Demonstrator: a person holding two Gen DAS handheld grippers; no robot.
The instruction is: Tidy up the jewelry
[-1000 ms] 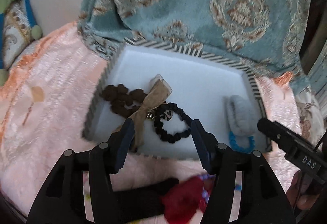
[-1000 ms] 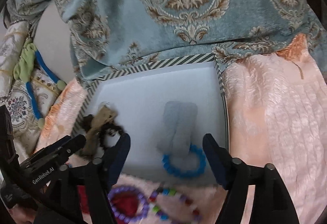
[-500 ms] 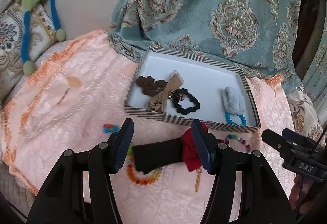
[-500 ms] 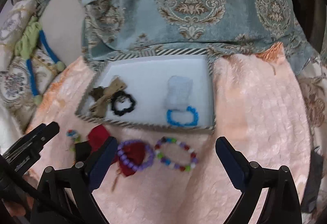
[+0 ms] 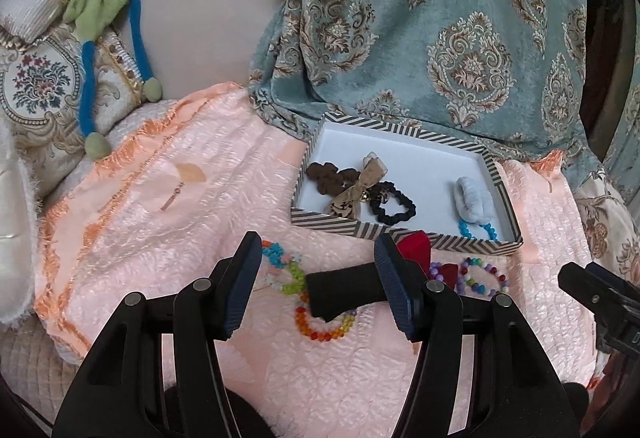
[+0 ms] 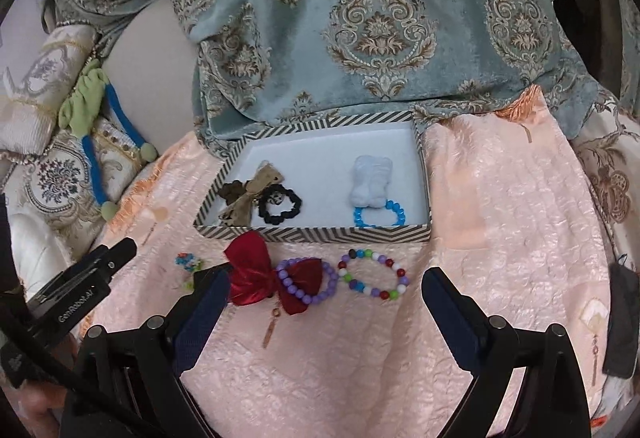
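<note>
Left claw [image 5: 316, 280] gaping above beaded bracelets, right claw [image 6: 326, 304] spread wide, low over pink bedspread [image 6: 500, 238], both empty

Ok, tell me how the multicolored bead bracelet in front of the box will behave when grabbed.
The bead bracelet is a loop of separate round beads, so it will probably sag limp. It looks light. The smooth beads may slip between the open right gripper fingers.

The right gripper [image 6: 324, 302] hung with jaws wide above a purple bead bracelet [image 6: 308, 280], near the striped cardboard tray [image 6: 320, 234].
</note>
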